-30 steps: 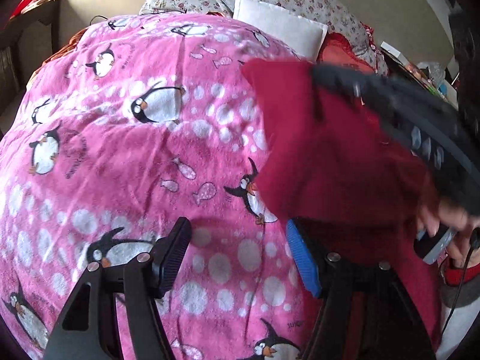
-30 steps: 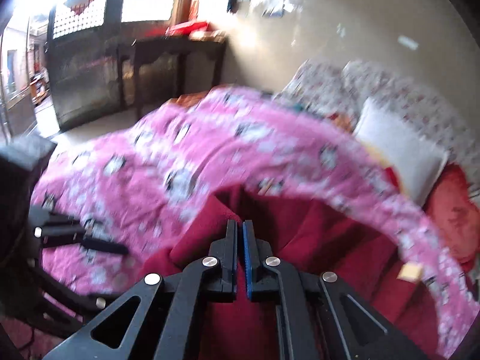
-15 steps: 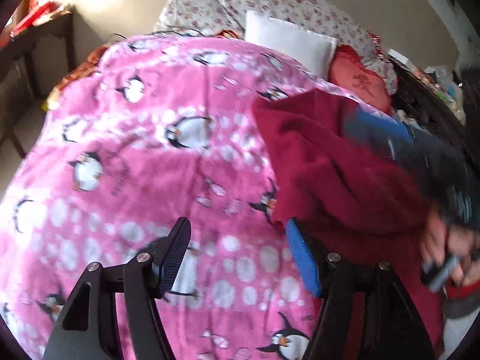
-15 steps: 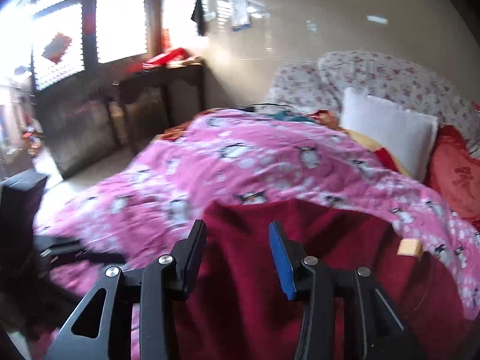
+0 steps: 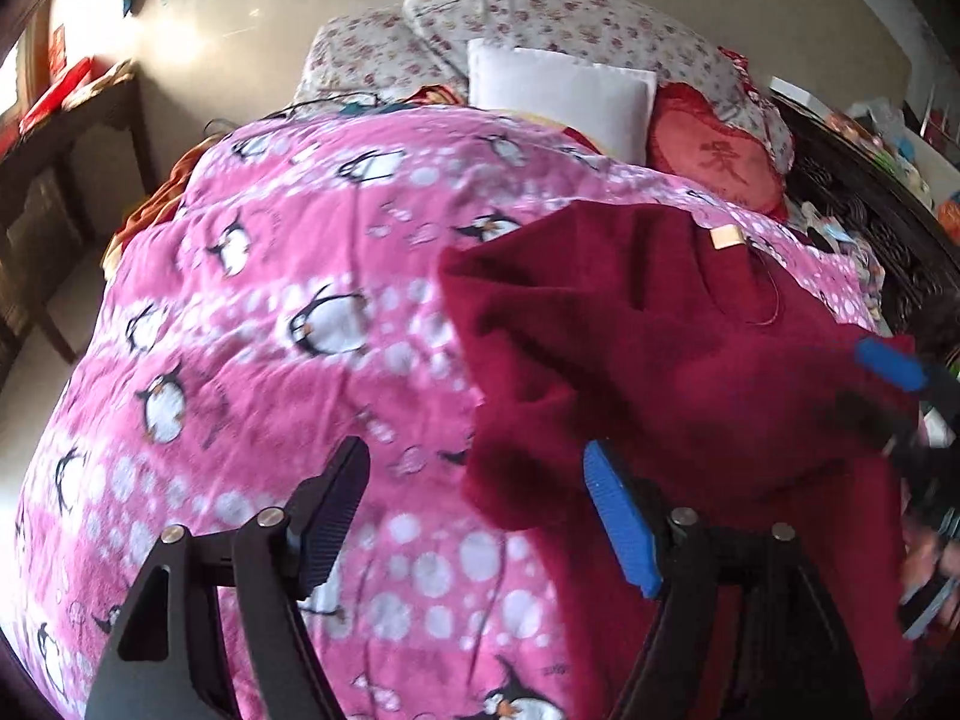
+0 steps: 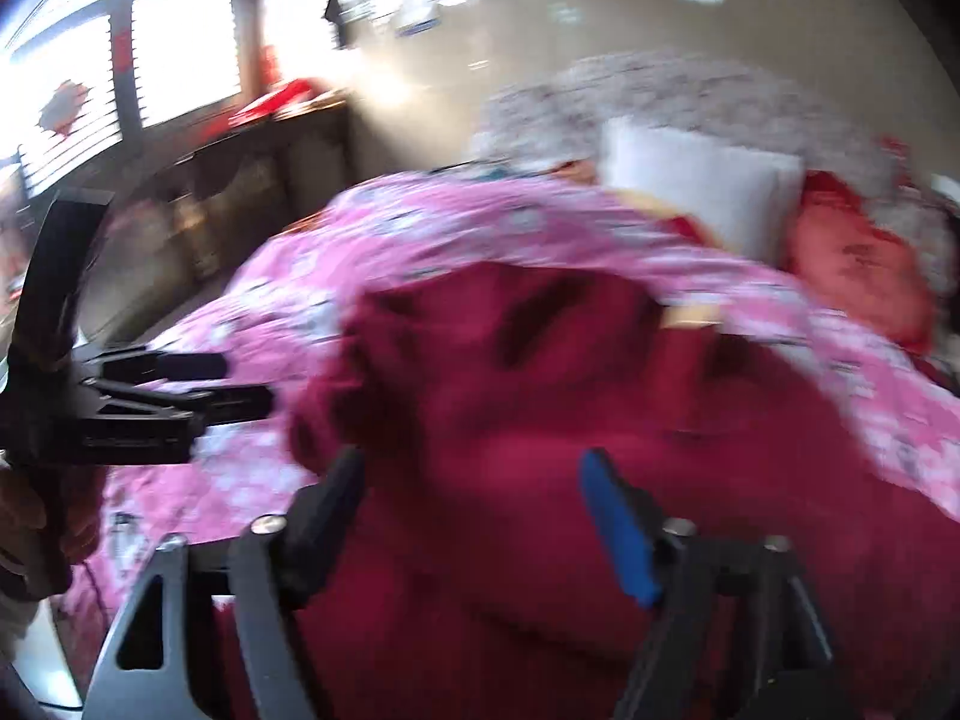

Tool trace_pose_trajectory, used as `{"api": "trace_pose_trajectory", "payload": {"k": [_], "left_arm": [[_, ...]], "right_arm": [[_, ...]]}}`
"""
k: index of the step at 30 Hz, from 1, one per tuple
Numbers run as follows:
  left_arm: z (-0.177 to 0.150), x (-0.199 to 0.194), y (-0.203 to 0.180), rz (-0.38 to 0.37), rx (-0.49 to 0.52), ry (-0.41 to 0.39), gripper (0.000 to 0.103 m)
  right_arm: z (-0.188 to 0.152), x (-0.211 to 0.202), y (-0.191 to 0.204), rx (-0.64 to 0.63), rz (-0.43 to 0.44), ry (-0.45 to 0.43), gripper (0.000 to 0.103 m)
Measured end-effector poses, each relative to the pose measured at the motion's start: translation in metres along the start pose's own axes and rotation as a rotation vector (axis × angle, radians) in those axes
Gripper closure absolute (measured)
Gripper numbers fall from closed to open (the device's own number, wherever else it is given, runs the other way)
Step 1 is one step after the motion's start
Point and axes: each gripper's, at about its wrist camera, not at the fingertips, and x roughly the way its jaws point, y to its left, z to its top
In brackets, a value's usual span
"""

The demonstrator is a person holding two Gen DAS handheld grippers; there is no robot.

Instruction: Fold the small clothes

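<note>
Two grippers hang over a bed spread with a bright pink fleece blanket [image 5: 252, 360] printed with penguins and white dots. A dark red knitted garment [image 5: 660, 360] lies crumpled on the right half of that blanket, its left edge folded over in a thick ridge and a small tan label [image 5: 725, 237] showing near its far edge.

From the left wrist view, the left gripper [image 5: 480, 522] has its jaws wide apart and holds nothing; its black finger is over bare blanket and its blue-padded finger is at the garment's near left edge. The right gripper [image 5: 894, 384] appears at the right rim of that view, blurred, over the garment's right side.

From the right wrist view, which is smeared by motion, the right gripper [image 6: 474, 516] also has its jaws wide and empty, with the red garment [image 6: 540, 420] filling the space between and beyond them. The left gripper [image 6: 180, 396] shows at the left, over the pink blanket [image 6: 420, 222].

At the head of the bed a white rectangular pillow [image 5: 558, 96] leans against floral cushions [image 5: 540, 18], beside a round red embroidered cushion [image 5: 714, 156].
</note>
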Motion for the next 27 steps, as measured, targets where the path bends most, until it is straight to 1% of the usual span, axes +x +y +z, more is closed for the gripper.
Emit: {"api": "trace_pose_trajectory", "payload": {"k": [2, 3, 4, 5, 6, 7, 8, 9, 10, 12, 13, 14, 16, 18, 19, 21, 23, 25, 26, 27], "left_arm": [[0.002, 0.009, -0.011, 0.012, 0.015, 0.006, 0.029], [0.004, 0.014, -0.016, 0.014, 0.018, 0.006, 0.029], [0.005, 0.02, -0.021, 0.02, 0.018, 0.008, 0.029], [0.006, 0.024, -0.023, 0.028, 0.019, 0.01, 0.029], [0.008, 0.031, -0.027, 0.042, 0.019, 0.018, 0.029], [0.009, 0.035, -0.029, 0.048, 0.021, 0.022, 0.029], [0.01, 0.039, -0.032, 0.056, 0.024, 0.025, 0.029], [0.012, 0.043, -0.034, 0.069, 0.025, 0.023, 0.029], [0.013, 0.044, -0.035, 0.073, 0.023, 0.017, 0.029], [0.016, 0.045, -0.036, 0.069, 0.01, -0.002, 0.029], [0.018, 0.047, -0.037, 0.07, -0.002, -0.01, 0.029], [0.02, 0.051, -0.038, 0.076, -0.011, -0.011, 0.029], [0.021, 0.064, -0.042, 0.085, -0.015, 0.011, 0.029], [0.02, 0.077, -0.044, 0.094, -0.023, 0.034, 0.029], [0.018, 0.082, -0.044, 0.092, -0.03, 0.045, 0.029], [0.016, 0.081, -0.042, 0.085, -0.048, 0.039, 0.029], [0.015, 0.075, -0.041, 0.077, -0.047, 0.038, 0.029], [0.014, 0.066, -0.042, 0.069, -0.041, 0.038, 0.029], [0.013, 0.061, -0.043, 0.058, -0.041, 0.03, 0.029], [0.012, 0.054, -0.045, 0.046, -0.04, 0.018, 0.029]], "right_arm": [[-0.008, -0.011, -0.044, 0.071, -0.157, 0.002, 0.018], [-0.011, -0.009, -0.06, 0.106, -0.196, 0.015, 0.016], [-0.014, -0.004, -0.072, 0.135, -0.212, 0.039, 0.016], [-0.018, 0.003, -0.085, 0.168, -0.204, 0.074, 0.016], [-0.023, 0.014, -0.092, 0.2, -0.152, 0.101, 0.026], [-0.025, 0.019, -0.093, 0.21, -0.1, 0.11, 0.077], [-0.024, 0.021, -0.09, 0.19, -0.106, 0.108, 0.099], [-0.02, 0.017, -0.086, 0.16, -0.129, 0.082, 0.097], [-0.015, 0.009, -0.083, 0.148, -0.128, 0.035, 0.097], [-0.007, -0.002, -0.089, 0.182, -0.144, -0.033, 0.098], [-0.003, -0.002, -0.093, 0.194, -0.165, -0.041, 0.098], [-0.002, -0.001, -0.102, 0.195, -0.187, -0.035, 0.098], [-0.004, 0.022, -0.109, 0.183, -0.264, 0.012, 0.097], [-0.012, 0.043, -0.118, 0.207, -0.265, 0.068, 0.096], [-0.016, 0.051, -0.121, 0.219, -0.26, 0.085, 0.094], [-0.02, 0.045, -0.12, 0.213, -0.274, 0.059, 0.091], [-0.02, 0.028, -0.123, 0.239, -0.24, 0.053, 0.08], [-0.029, -0.005, -0.133, 0.297, -0.192, 0.021, 0.043], [-0.034, -0.019, -0.136, 0.313, -0.191, 0.003, 0.038], [-0.037, -0.03, -0.141, 0.316, -0.192, -0.005, 0.038]]}}
